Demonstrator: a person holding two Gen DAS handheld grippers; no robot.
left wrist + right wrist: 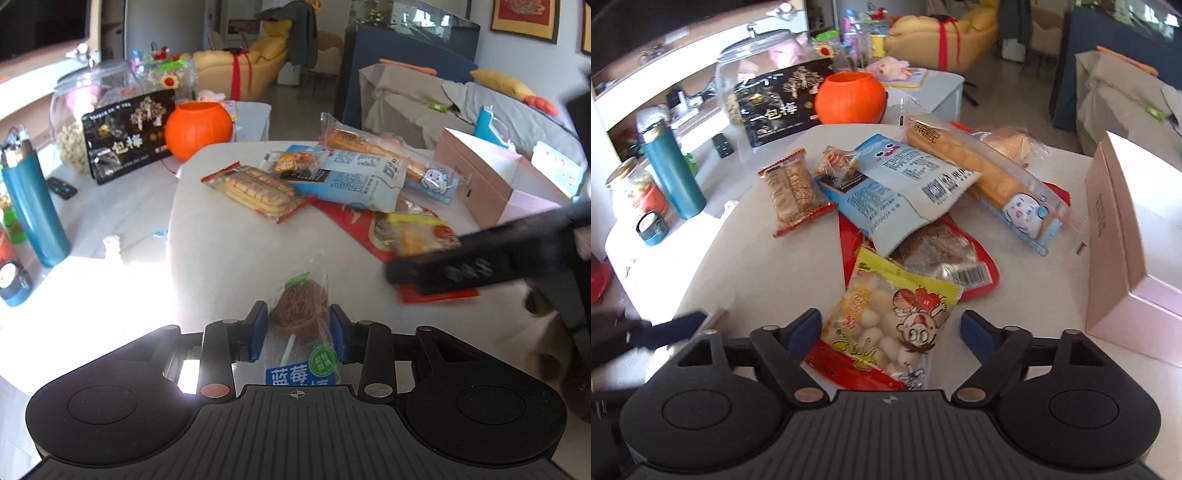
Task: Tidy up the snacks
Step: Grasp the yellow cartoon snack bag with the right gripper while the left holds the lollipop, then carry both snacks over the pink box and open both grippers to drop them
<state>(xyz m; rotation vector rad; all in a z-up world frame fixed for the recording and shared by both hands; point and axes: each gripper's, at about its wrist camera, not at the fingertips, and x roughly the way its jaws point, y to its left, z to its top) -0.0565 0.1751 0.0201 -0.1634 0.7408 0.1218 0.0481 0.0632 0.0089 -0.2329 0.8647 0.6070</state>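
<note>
- Left gripper (298,332): jaws narrow, blue pads pressed on either side of the lollipop (299,314) in its clear wrapper; the disc sits between the pads, the stick and label trail back towards the camera
- Risk: the hold is through loose film, near the disc's edge; the sweet could turn or slide out if swung quickly
- Right gripper (891,328): jaws wide, either side of the yellow bag (886,321) of round white sweets; pads not touching it; the bag lies flat on the table (746,280), its far corner on the red pack (960,258)
- Risk: closing on a flat, soft bag may only pinch film, or crush the contents; lifting could drag the red pack
- Remaining snacks lie heaped mid-table: blue bag (905,184) overlapping the red pack, bread stick (979,173) across it, biscuit pack (792,192) beside it; pulling one may shift the rest
- In the left view the right gripper (480,254) crosses close ahead; the two tools could collide
- Pink box (1126,240) stands just right of the heap; a wide sweep could knock it
</note>
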